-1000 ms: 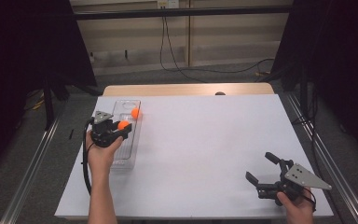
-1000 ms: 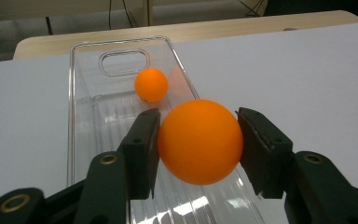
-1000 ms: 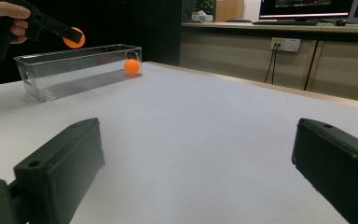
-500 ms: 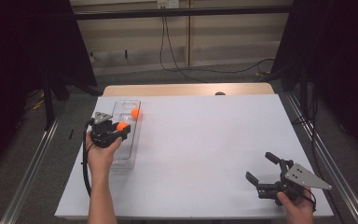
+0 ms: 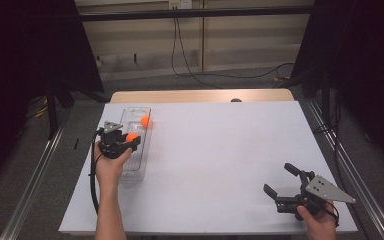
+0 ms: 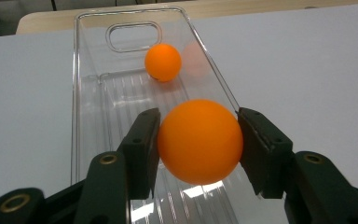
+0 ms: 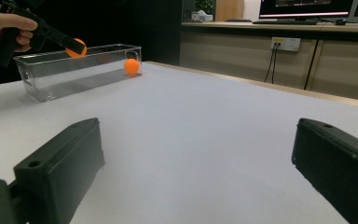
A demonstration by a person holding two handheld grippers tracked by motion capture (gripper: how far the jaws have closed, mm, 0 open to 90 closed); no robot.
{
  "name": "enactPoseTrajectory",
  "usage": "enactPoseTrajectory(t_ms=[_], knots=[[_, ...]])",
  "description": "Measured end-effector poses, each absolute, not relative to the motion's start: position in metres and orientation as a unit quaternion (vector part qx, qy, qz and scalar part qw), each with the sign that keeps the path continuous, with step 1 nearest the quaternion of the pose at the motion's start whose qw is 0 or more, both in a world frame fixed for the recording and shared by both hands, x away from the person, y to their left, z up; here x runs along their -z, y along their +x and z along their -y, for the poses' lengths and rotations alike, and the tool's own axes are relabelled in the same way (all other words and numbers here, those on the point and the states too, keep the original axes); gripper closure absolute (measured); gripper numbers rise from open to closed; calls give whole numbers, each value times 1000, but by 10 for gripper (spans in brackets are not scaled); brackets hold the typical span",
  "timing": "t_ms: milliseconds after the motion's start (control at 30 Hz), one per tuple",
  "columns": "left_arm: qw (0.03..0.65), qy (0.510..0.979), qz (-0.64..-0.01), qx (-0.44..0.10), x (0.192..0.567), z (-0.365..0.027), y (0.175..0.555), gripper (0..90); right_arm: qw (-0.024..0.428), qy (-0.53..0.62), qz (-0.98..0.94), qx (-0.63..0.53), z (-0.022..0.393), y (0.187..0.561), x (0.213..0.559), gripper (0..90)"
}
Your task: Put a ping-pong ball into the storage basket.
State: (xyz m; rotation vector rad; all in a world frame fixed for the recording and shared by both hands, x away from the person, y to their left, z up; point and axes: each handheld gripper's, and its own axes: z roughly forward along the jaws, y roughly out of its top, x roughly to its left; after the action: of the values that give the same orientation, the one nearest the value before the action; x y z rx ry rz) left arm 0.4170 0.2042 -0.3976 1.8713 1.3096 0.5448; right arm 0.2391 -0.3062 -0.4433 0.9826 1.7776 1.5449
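Note:
My left gripper (image 5: 131, 139) (image 6: 199, 144) is shut on an orange ball (image 5: 131, 137) (image 6: 199, 141) (image 7: 77, 48), held just above the middle of a clear plastic bin (image 5: 135, 170) (image 6: 88, 93) (image 7: 65, 77) at the table's left. A second orange ball (image 5: 145, 121) (image 6: 163, 62) (image 7: 131, 66) rests on the bin's floor at its far end. My right gripper (image 5: 280, 181) (image 7: 196, 158) stands open near the table's front right corner, jaws wide apart with nothing between them, pointing toward the bin.
A white sheet (image 5: 220, 160) covers the table, with a wooden strip (image 5: 195, 96) along its far edge. Metal rails (image 5: 35, 170) run down both sides. Cables (image 5: 190, 65) trail on the floor beyond the table.
The left gripper has sunk slightly toward the bin with the ball still in it. The right gripper has stayed where it was.

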Motion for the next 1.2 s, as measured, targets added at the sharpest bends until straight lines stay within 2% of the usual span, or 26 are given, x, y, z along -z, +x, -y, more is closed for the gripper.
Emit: enactPoseTrajectory(t_ms=[867,1000,1200], knots=[[364,736,-523,-229,404,-208,420,496,293,368,-665,-580,307,237,442,18],[360,736,-526,-230,405,-207,421,437,294,369,-664,-580,308,237,442,18],[368,732,-524,-234,402,-207,419,396,294,369,-665,-580,308,238,442,18]])
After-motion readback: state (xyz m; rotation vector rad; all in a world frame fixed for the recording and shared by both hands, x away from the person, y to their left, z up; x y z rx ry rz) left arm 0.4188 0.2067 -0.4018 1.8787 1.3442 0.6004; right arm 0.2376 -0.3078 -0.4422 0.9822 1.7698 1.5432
